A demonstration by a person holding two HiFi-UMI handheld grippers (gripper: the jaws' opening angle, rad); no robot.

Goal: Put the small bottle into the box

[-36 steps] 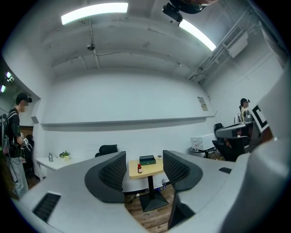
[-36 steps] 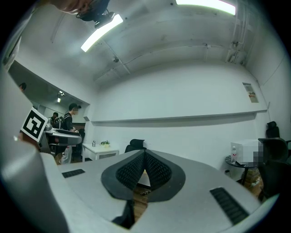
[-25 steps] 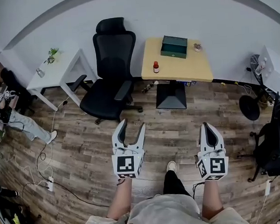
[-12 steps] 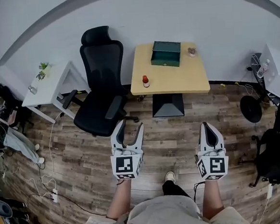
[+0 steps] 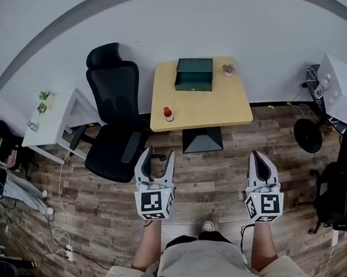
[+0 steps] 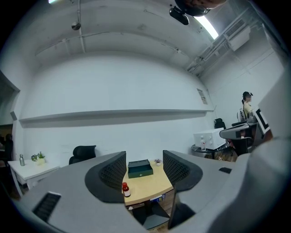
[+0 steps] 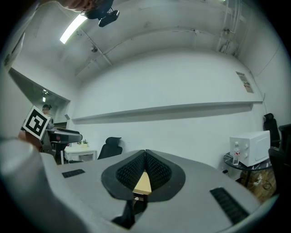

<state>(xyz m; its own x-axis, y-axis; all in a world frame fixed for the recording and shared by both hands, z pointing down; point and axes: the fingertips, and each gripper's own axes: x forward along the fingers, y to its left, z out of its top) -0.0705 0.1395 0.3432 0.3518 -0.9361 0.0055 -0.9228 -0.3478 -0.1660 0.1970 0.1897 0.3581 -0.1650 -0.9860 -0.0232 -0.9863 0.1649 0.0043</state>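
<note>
A small bottle (image 5: pixel 168 113) with a red cap stands near the front left of a light wooden table (image 5: pixel 219 110). A dark green box (image 5: pixel 194 75), lid open, sits at the table's back. Both also show in the left gripper view: the bottle (image 6: pixel 125 189) and the box (image 6: pixel 140 168) between the jaws, far off. My left gripper (image 5: pixel 154 163) is held open over the floor, short of the table. My right gripper (image 5: pixel 259 163) is shut and empty, also short of the table, with the table (image 7: pixel 143 183) seen beyond its tips.
A black office chair (image 5: pixel 112 119) stands left of the table, close to my left gripper. A small potted plant (image 5: pixel 228 69) sits at the table's back right. A white side table (image 5: pixel 49 118) is further left, and a white cabinet (image 5: pixel 342 92) with a bottle at the right.
The table, chair and box have drawn nearer and slid down and left in the head view as I move forward. Both grippers keep the same pose.
</note>
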